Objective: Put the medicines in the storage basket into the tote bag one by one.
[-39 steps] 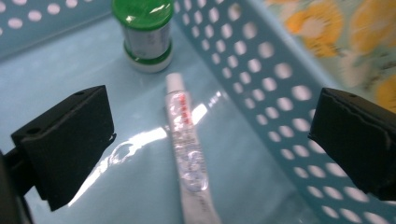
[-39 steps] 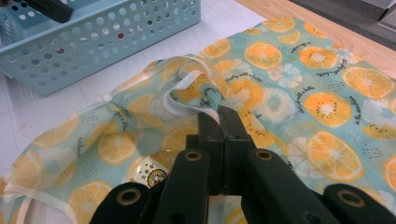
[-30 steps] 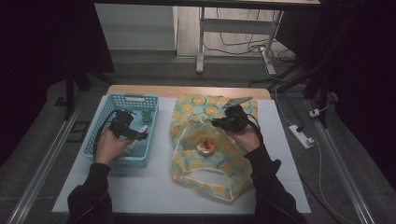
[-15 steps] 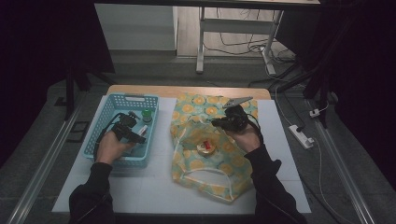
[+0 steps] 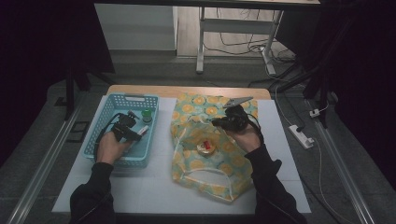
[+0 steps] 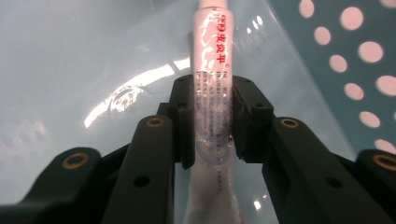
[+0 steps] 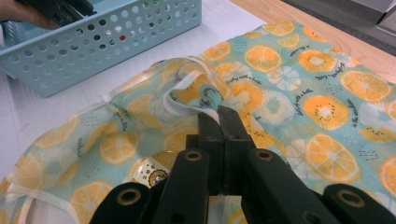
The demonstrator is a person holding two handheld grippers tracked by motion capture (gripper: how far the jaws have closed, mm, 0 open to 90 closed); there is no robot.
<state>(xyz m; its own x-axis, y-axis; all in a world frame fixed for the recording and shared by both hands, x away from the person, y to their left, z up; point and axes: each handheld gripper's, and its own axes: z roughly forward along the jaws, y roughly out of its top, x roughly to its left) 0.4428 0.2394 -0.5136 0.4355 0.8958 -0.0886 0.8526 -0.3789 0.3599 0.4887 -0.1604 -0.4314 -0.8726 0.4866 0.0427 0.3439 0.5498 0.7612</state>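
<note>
A white tube with red print [image 6: 212, 70] lies in the blue basket [image 5: 128, 97]. My left gripper [image 6: 212, 116] has just been closing and its pads now press on both sides of the tube. From above, that gripper [image 5: 139, 133] reaches into the basket's right half. My right gripper [image 7: 218, 114] is shut on the white-hemmed rim of the orange-print bag [image 7: 289, 74], holding its mouth up. A small round jar [image 5: 205, 147] lies inside the bag [image 5: 210, 112], showing through the thin fabric [image 7: 149, 175].
A green-capped item [image 5: 147, 113] stands at the basket's far right corner. Basket and bag rest on a white mat [image 5: 159, 182] over a wooden table. A power strip [image 5: 301, 135] lies on the floor at the right.
My left gripper's jaws have come together inside the basket. Both hands, the bag and the basket have stayed where they were.
</note>
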